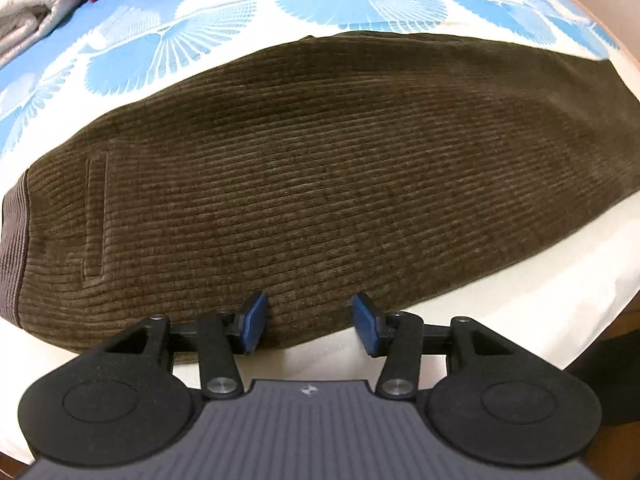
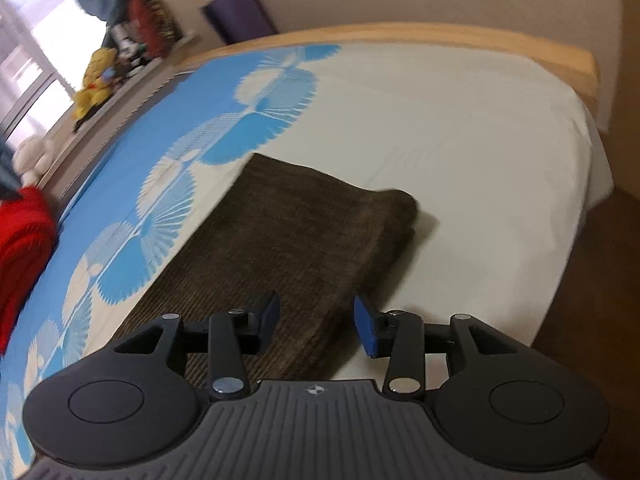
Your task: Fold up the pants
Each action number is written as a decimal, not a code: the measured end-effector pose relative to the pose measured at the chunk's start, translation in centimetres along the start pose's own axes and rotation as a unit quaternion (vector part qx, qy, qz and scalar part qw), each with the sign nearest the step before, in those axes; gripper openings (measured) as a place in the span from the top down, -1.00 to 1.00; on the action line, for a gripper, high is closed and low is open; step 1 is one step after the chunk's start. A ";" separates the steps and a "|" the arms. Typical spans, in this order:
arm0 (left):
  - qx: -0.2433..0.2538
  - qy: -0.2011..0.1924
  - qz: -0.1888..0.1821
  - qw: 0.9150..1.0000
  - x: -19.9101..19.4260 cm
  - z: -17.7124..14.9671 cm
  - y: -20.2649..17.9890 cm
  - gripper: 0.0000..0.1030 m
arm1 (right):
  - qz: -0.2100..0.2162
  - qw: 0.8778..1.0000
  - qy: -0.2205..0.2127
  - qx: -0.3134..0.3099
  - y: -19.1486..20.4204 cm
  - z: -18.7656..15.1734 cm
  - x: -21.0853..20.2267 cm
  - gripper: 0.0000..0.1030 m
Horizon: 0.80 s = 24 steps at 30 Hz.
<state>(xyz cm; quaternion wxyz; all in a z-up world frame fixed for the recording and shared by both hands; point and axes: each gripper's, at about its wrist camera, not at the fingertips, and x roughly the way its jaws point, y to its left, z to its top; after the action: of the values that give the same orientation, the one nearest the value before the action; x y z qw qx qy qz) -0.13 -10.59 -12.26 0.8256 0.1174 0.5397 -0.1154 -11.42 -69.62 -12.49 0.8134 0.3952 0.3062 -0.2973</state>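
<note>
1. The pants (image 1: 304,184), brown corduroy, lie flat on the bed (image 2: 460,128), already doubled lengthwise so one leg seems to rest on the other. The waistband (image 1: 14,248) sits at the left in the left wrist view, and the leg end (image 2: 392,204) reaches toward the white part of the sheet.

2. The left gripper (image 1: 308,322) hovers at the near long edge of the pants, about mid-length. Its blue pads (image 1: 253,322) stand apart with nothing between them. One pad overlaps the cloth edge and the other the sheet, probably to straddle the edge for a pinch.

3. The right gripper (image 2: 316,326) looks along the pants toward the leg end. Its jaws are likewise spread and hold nothing. It straddles the right-hand edge of the fabric, and I judge it is lining up for the next crosswise fold.

4. The blue fan-patterned sheet (image 1: 224,20) gives a flat, roomy folding surface.

5. A red garment (image 2: 20,248) and a white folded cloth (image 1: 32,4) lie well apart from the pants.

6. Soft toys (image 2: 96,76) sit on a ledge beyond the bed.
</note>
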 end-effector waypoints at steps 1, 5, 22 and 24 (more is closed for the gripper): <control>-0.004 0.002 -0.002 1.000 -0.1 0.1 0.1 -0.03 | -0.002 1.000 0.003 0.019 -0.6 0.2 0.3 0.12; 0.007 0.004 -0.001 1.000 -0.5 0.2 0.0 -0.08 | 0.007 0.994 0.008 0.113 -3.5 0.8 1.6 0.12; 0.007 0.002 -0.003 1.000 0.4 0.3 -0.2 -0.10 | -0.005 0.989 0.010 0.150 -4.5 2.1 6.6 0.40; 0.007 0.002 -0.002 1.000 0.6 0.3 -0.2 -0.10 | -0.006 0.989 0.010 0.150 -4.5 2.2 6.9 0.48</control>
<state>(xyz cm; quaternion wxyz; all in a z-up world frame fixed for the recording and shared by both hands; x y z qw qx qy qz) 0.32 -10.97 -12.72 0.8236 0.1222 0.5404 -0.1210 -9.74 -75.38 -18.53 0.7400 0.5140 0.2688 -0.3405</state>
